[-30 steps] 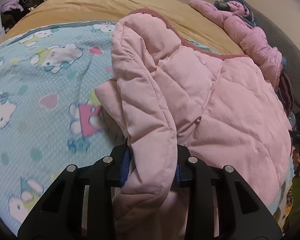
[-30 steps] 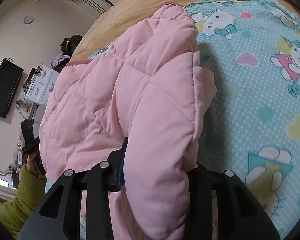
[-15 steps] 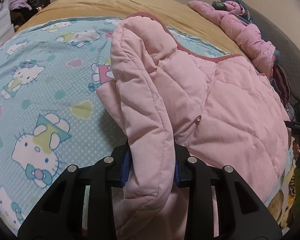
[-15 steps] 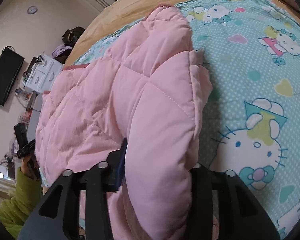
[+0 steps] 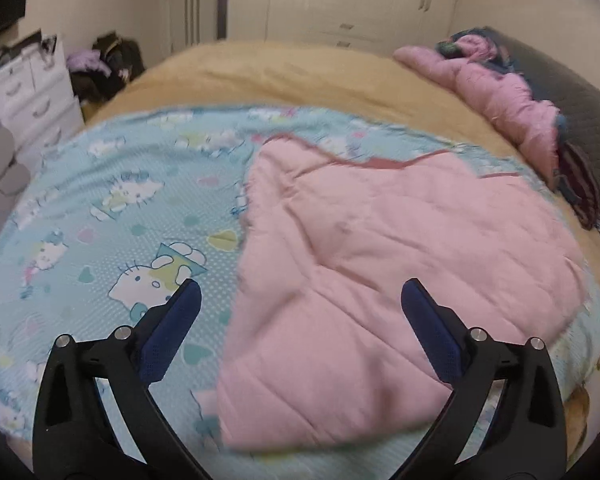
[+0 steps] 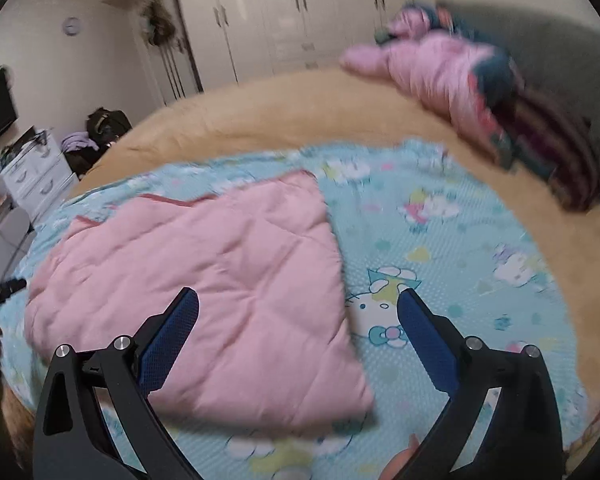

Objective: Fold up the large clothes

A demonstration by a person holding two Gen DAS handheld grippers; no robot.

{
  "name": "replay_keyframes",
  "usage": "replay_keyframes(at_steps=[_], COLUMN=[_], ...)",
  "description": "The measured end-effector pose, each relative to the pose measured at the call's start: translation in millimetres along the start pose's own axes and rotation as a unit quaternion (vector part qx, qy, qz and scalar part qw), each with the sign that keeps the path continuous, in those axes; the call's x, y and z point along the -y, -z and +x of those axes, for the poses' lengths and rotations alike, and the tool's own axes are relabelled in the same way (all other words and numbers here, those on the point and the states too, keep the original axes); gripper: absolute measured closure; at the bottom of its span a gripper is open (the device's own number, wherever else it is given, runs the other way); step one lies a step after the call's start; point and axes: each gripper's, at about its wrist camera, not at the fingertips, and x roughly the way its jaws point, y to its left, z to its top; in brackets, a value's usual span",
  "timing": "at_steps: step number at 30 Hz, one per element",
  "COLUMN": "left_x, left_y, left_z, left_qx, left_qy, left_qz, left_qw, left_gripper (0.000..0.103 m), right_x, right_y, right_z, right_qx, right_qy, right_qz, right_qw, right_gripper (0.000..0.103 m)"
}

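A pink quilted jacket (image 5: pixel 380 248) lies folded flat on the blue cartoon-print sheet (image 5: pixel 100 216); it also shows in the right wrist view (image 6: pixel 220 276). My left gripper (image 5: pixel 300 300) is open and empty, raised above the jacket's near edge. My right gripper (image 6: pixel 298 304) is open and empty, raised above the jacket's near right edge. Both views are blurred by motion.
A tan blanket (image 5: pixel 292 76) covers the far bed. A pile of pink and dark clothes (image 5: pixel 508 96) lies at the far right by a grey headboard (image 5: pixel 572 92). A white drawer unit (image 5: pixel 32 84) stands left; wardrobes (image 6: pixel 300 20) line the back wall.
Both grippers have opened and let go of the jacket, then pulled back and up. The jacket now lies flat on the sheet.
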Motion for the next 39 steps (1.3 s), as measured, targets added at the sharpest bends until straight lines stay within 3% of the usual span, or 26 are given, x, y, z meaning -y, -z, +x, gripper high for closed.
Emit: replay_keyframes(at_steps=[5,11,16,24,39], left_x=[35.1,65.4,69.1,81.5,83.0], left_y=[33.5,84.3,114.8,127.7,128.4], left_z=[-46.9,-72.8,-85.2,-95.5,-105.0], left_qx=[0.033,0.039,0.057,0.071,0.078], left_qy=[0.02,0.045,0.066,0.052,0.036], left_qz=[0.016,0.013,-0.022,0.001,0.0], left_qw=[0.9991,0.9981,0.9959,0.9961,0.9963], left_gripper=[0.009,0.009,0.009,0.009,0.009], right_x=[-45.1,-88.6,-105.5,-131.8,-145.4], right_y=[31.5,61.7,84.4,114.0,115.7], right_z=[-46.6,-86.8,-94.7,-94.1,-95.4], right_qx=[0.034,0.074,0.065,0.05,0.044], right_qy=[-0.015,-0.01,-0.032,-0.046,-0.061], right_qz=[-0.01,-0.006,-0.002,-0.004,-0.007], right_qw=[0.999,0.997,0.997,0.998,0.997], right_gripper=[0.004,0.004,0.004,0.004,0.004])
